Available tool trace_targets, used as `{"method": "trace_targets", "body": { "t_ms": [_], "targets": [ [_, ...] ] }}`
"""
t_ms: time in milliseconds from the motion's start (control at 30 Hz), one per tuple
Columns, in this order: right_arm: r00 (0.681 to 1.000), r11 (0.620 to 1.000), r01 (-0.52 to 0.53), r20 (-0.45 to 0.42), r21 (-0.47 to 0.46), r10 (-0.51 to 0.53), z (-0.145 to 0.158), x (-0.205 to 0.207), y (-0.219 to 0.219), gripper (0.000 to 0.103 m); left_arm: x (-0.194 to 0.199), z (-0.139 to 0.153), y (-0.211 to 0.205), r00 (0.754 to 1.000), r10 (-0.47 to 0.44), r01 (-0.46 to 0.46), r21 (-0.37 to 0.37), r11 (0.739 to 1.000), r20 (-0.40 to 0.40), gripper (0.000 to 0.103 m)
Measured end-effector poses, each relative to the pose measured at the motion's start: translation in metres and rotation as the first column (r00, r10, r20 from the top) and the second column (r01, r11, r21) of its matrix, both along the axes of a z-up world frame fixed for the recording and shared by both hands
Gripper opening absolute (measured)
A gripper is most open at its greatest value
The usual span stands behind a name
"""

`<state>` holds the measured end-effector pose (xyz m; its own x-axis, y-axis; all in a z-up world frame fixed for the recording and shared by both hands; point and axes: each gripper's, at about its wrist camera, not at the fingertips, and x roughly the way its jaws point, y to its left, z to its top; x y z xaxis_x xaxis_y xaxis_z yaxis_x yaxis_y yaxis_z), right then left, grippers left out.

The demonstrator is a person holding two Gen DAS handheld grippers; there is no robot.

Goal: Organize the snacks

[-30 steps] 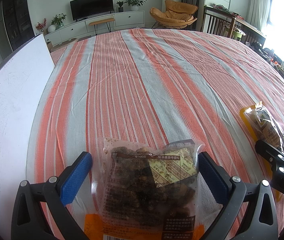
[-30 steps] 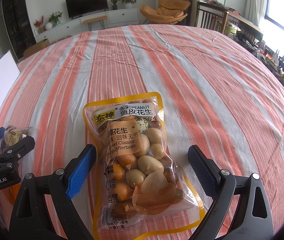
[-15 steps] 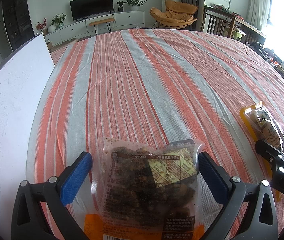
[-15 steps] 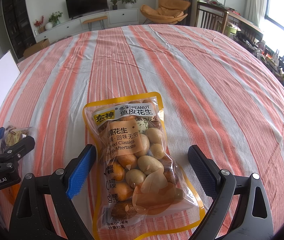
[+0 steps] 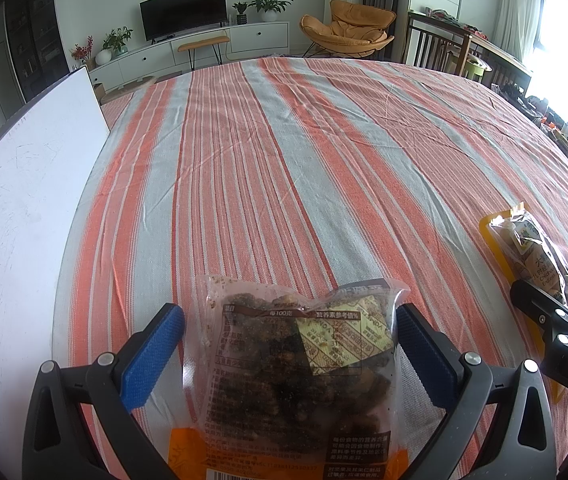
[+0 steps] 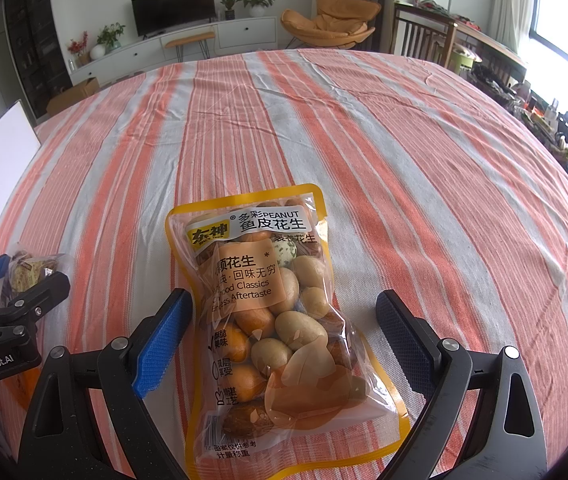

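Tablecloth (image 5: 268, 168): striped, spread over table; mostly bare, no container or sorted group in view.
White board (image 5: 12, 208): lay at left edge, nothing on it.
Peanut packet (image 6: 268, 312): lay flat between right gripper's (image 6: 284, 332) fingers; jaws wide, clear of both sides.
Dark snack packet (image 5: 296, 368): lay flat, back face up, between left gripper's (image 5: 290, 344) fingers; jaws wide, not closed on it.
Progress: judged at start; both packets straddled, neither lifted; grasping and placing outstanding.

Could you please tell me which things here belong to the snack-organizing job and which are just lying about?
Job: dark snack bag; peanut bag; left gripper; right gripper.
Lying about: white board; striped cloth.
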<state>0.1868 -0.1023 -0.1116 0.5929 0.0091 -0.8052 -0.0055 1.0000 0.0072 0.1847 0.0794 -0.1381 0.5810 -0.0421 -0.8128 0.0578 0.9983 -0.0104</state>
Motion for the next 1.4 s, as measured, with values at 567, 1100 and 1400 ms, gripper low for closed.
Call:
{"method": "trace_targets", "body": {
  "t_ms": [567,1100,1400],
  "targets": [
    [1.000,1.000,0.000,0.000,0.000,0.000,0.001,0.000,0.000,0.095,-0.004,0.001,-0.004,0.997,-0.016,0.016,0.003,1.000,-0.070,0.103],
    [0.970,0.988,-0.098,-0.211,0.120,0.122,0.026,0.006,-0.014,0.061,-0.045,0.039,0.006,0.991,-0.115,0.101,-0.171,0.980,-0.071,0.063],
    [0.945,0.855,-0.293,-0.009,0.429,0.328,0.152,-0.022,0.060,0.062,-0.127,0.167,0.121,0.990,0.039,0.003,-0.289,0.957,0.138,0.064]
  ]
}}
